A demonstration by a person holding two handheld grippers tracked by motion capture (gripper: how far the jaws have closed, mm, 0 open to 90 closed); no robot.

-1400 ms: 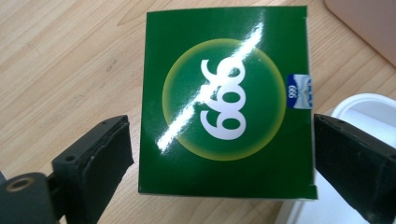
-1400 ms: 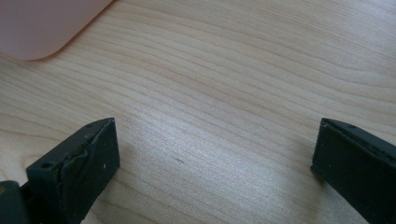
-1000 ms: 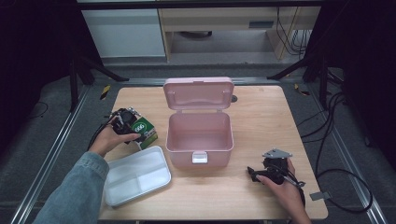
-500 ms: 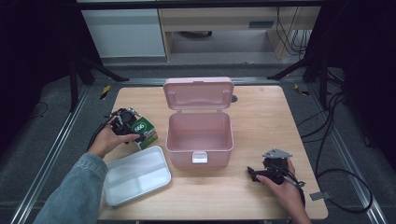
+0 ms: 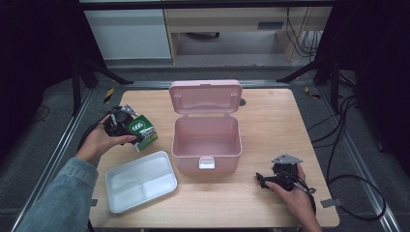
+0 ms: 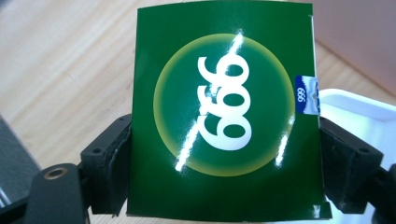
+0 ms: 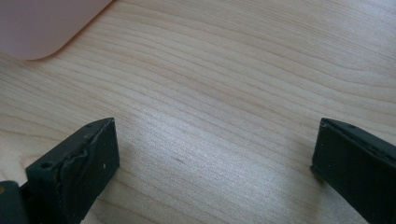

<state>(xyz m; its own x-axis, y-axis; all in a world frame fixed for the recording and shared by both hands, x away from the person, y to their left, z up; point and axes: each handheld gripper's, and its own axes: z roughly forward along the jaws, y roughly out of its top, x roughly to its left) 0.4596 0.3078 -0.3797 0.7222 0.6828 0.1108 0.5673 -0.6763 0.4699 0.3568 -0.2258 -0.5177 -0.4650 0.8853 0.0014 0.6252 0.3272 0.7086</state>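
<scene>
A green box marked 999 (image 5: pixel 144 131) is held at the table's left, a little above the wood, with my left gripper (image 5: pixel 126 128) shut on it. In the left gripper view the green box (image 6: pixel 224 116) sits between both jaws, whose pads press its two sides. The jaws have closed a little over the last second with the box between them. A pink case (image 5: pixel 207 140) stands open in the middle, lid up, its inside bare. My right gripper (image 5: pixel 263 181) rests low at the front right, open, with nothing between its jaws over the bare wood (image 7: pixel 224 93).
A white two-compartment tray (image 5: pixel 140 181) lies at the front left, just below the held box. A corner of the pink case (image 7: pixel 42 23) shows in the right gripper view. Cables trail off the table's right side (image 5: pixel 348 145).
My left hand has lifted the green box slightly off the table and tilted it. The right hand has kept still.
</scene>
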